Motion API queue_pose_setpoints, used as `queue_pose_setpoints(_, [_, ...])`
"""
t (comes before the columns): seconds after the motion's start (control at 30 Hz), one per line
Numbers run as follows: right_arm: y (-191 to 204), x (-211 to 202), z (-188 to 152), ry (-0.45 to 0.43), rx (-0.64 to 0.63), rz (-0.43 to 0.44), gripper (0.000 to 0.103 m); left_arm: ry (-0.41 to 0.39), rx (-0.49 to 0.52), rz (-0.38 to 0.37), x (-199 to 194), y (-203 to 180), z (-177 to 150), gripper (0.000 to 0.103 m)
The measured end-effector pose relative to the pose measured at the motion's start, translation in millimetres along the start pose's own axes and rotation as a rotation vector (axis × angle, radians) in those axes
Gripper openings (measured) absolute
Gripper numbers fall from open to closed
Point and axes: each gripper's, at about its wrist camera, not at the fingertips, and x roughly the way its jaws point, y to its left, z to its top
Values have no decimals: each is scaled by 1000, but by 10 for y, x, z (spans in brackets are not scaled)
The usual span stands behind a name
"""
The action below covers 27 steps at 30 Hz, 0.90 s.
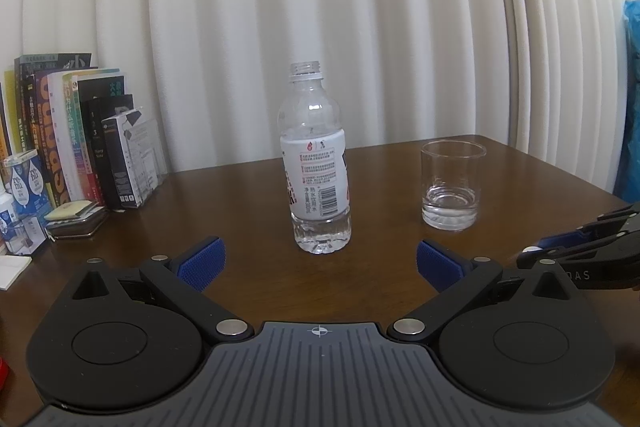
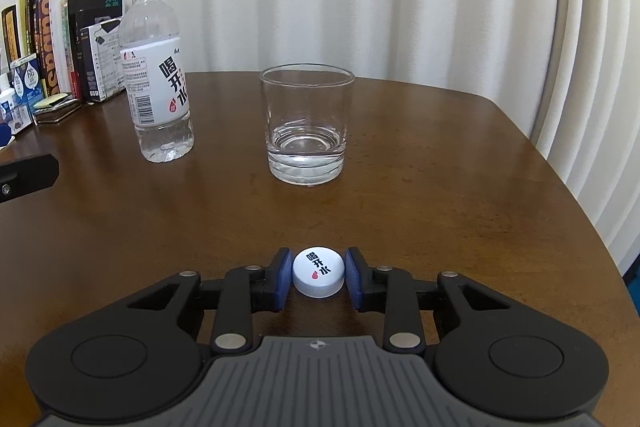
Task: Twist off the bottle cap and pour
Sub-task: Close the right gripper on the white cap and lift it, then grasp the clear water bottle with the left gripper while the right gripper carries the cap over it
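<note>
The right gripper [image 2: 318, 277] has its blue fingers [image 2: 282, 277] pressed in on either side of the white bottle cap [image 2: 318, 271], which sits printed side up, low over or on the bench; whether it rests on the wood or is held just clear of it is hard to say from this angle. The left gripper [image 1: 318, 263] has its fingers [image 1: 202, 259] spread wide with nothing between them, pointing at the bottle [image 1: 316, 163] from a short way back.

The bottle stands upright and uncapped near the middle of the bench [image 2: 440, 187], with a little water in its base. The glass [image 2: 307, 125] stands upright to its right, apart from it, with what looks like a shallow layer of water at the bottom. Bare wood lies between the cap and the glass.

The bench is dark brown wood with a rounded far right corner. Behind it hangs a pale pleated curtain [image 1: 280, 7] that fills the background. At the far left edge a row of books [image 1: 72, 131] stands upright against the curtain, with small boxes [image 1: 26, 183] and a flat metal tin [image 1: 76, 223] in front of them. Something blue [image 1: 632, 87] shows at the right edge in the left wrist view.
</note>
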Motion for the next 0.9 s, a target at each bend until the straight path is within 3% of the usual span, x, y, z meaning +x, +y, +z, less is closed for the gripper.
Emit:
queue_pose_setpoints(0.37, [89, -162, 252, -84, -68, 42, 32, -59, 31, -56, 25, 49, 99, 103])
queue_pose_setpoints(0.9, [269, -295, 1248, -221, -216, 209, 32, -149, 2, -214, 616, 483, 433, 103])
